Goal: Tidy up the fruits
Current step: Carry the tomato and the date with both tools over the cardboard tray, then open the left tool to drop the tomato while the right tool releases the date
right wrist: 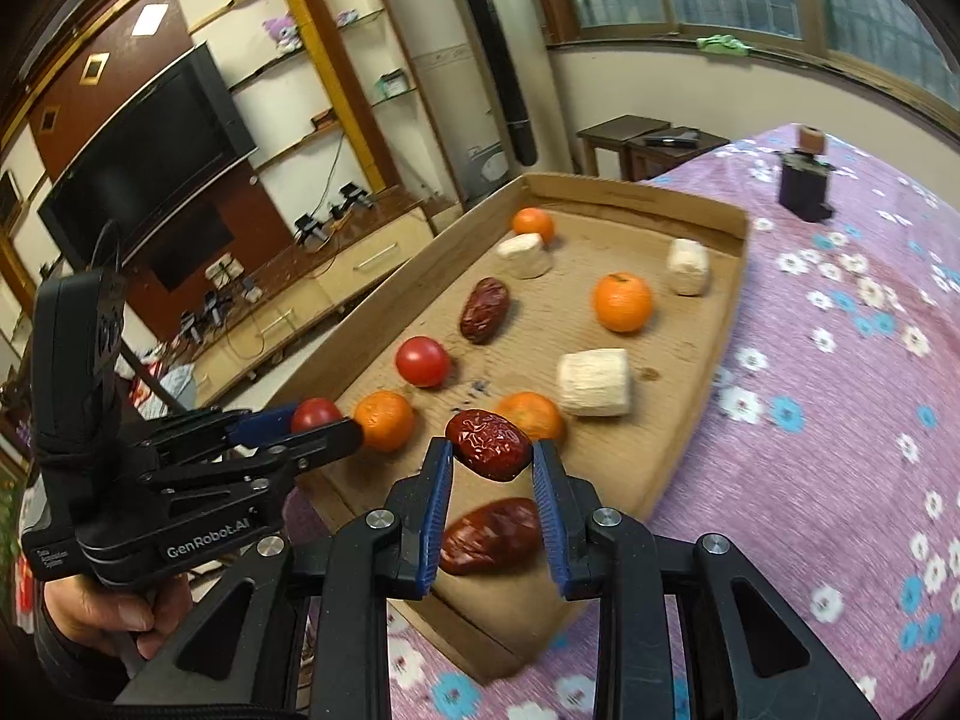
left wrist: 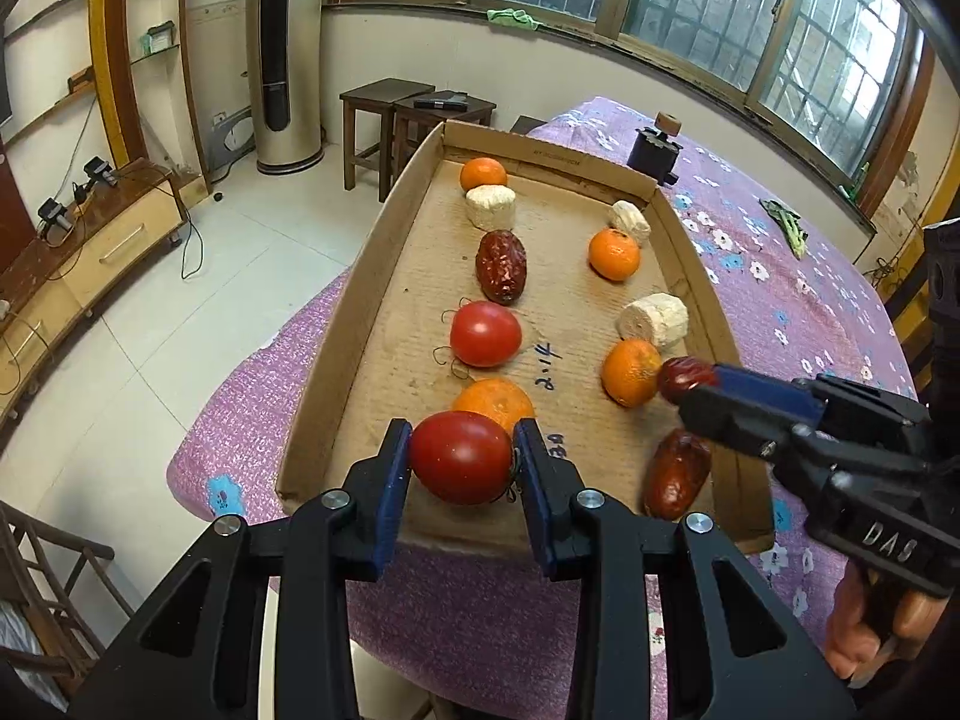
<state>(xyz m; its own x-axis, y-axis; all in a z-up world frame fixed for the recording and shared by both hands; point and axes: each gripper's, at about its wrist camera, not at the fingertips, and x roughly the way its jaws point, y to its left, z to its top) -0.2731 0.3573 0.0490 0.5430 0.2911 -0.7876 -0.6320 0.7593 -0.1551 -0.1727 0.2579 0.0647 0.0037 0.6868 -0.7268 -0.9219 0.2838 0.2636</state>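
The left tongs pinch a red tomato above the cardboard tray's near end. The right tongs clamp a wrinkled red date, held above another date lying in the tray.

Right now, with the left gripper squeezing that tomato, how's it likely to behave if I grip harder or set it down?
The tomato looks smooth and glossy, so it may slip between the left gripper pads. It looks soft-skinned, so a harder squeeze could probably bruise or split it. Being round, it would likely roll on the flat cardboard tray unless set against the orange behind.
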